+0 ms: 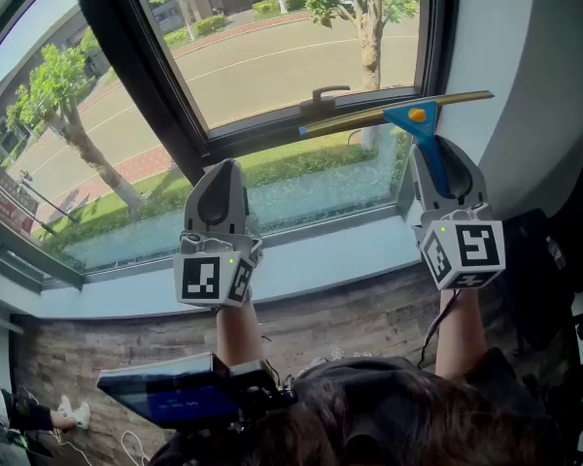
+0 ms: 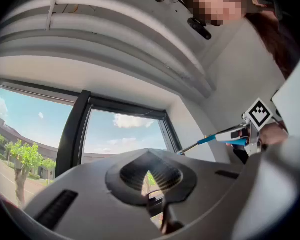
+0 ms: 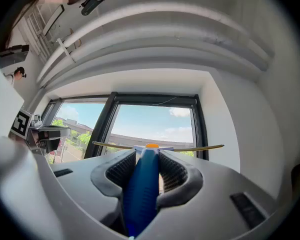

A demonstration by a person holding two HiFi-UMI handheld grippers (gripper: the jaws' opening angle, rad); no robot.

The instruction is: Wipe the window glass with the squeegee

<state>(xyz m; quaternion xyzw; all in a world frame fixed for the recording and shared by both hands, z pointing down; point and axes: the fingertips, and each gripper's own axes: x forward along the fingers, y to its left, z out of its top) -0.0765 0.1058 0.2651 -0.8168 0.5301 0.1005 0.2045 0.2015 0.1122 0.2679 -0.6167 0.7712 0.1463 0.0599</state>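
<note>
The squeegee has a blue handle, an orange button and a long brass-coloured blade. My right gripper is shut on its handle and holds the blade level in front of the right window pane, near the pane's bottom frame. In the right gripper view the blue handle runs between the jaws and the blade spans across the pane. My left gripper hangs to the left before the lower glass, jaws shut with nothing between them. The left gripper view catches the squeegee at the right.
A dark window handle sits on the bottom frame just behind the blade. A white sill runs below the glass, with a stone-look wall under it. A white side wall closes in on the right. A blue tablet hangs at the person's chest.
</note>
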